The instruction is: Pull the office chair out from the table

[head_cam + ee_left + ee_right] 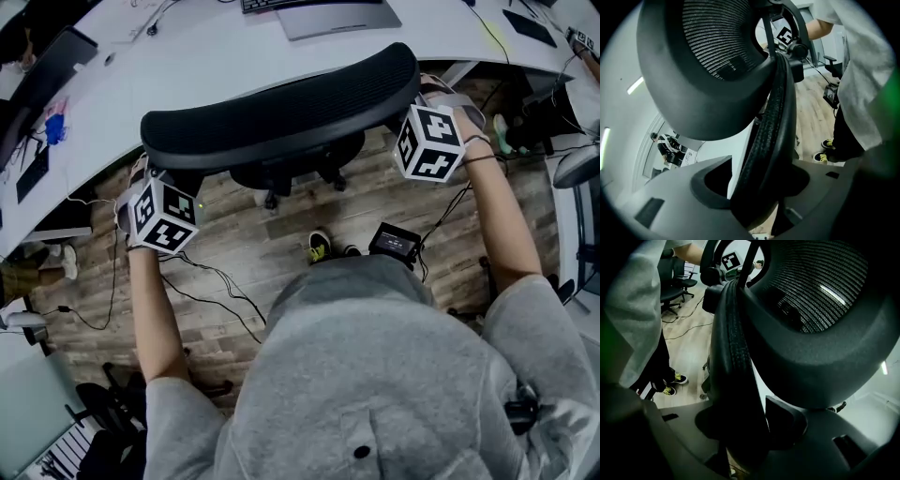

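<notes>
While the chair (281, 103) stood pushed in close to the table (187, 56), its curved black back was the part farthest out from the table. The left gripper (761, 176) had the left end of that back between its fingers, but they were still apart. A bit of white table showed between one finger and the rim. The right gripper (745, 418) was at the other end, and its fingers looked pressed on the rim from both sides. Just out from the table, the chair's legs and wheels (272, 192) stood on the wood floor (281, 230). Farther from the table lay black cords (211, 286) and the person's shoes (323, 246).

A pull from here could go wrong, I think. The loose left fingers could slip off. Then only the right side would come, and the chair would spin. The wheels could also roll onto the cords or bump the shoes.
</notes>
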Motion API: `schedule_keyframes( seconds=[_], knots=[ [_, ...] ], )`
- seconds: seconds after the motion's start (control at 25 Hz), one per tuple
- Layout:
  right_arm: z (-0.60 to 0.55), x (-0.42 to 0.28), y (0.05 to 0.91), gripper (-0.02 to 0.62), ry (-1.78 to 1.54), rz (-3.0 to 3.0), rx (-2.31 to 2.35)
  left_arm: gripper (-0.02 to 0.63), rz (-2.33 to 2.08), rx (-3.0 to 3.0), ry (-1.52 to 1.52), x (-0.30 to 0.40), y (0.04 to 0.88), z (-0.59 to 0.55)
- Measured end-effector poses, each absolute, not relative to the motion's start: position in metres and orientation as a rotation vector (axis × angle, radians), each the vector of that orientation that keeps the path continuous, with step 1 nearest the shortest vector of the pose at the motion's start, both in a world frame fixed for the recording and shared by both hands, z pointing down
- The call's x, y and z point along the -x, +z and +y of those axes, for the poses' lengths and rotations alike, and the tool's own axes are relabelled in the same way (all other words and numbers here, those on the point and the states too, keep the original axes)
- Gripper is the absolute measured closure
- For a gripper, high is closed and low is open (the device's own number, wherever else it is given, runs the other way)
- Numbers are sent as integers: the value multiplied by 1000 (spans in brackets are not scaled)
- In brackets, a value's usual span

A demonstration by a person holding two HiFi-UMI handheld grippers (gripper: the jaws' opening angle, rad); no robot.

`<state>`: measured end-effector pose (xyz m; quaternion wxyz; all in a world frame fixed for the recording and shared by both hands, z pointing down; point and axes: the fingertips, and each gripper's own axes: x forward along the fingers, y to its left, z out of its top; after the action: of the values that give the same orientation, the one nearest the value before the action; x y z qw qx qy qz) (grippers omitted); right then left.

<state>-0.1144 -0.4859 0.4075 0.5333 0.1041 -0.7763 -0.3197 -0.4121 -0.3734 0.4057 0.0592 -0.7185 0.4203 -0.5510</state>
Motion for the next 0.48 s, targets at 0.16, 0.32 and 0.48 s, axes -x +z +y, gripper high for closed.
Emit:
schedule_keyframes(
  seconds=[0.16,0.32,0.48],
  knots=[
    [-485,113,410,410,-757,-1817,-241,388,1198,2166,-1707,413,409,-369],
    [-483,110,414,433,-744,-1787,-200,423,1111,2172,-1770,413,414,-365],
    [-483,111,414,449,-747,-1774,-175,472,979,2168,-1834,416,415,-360]
  ],
)
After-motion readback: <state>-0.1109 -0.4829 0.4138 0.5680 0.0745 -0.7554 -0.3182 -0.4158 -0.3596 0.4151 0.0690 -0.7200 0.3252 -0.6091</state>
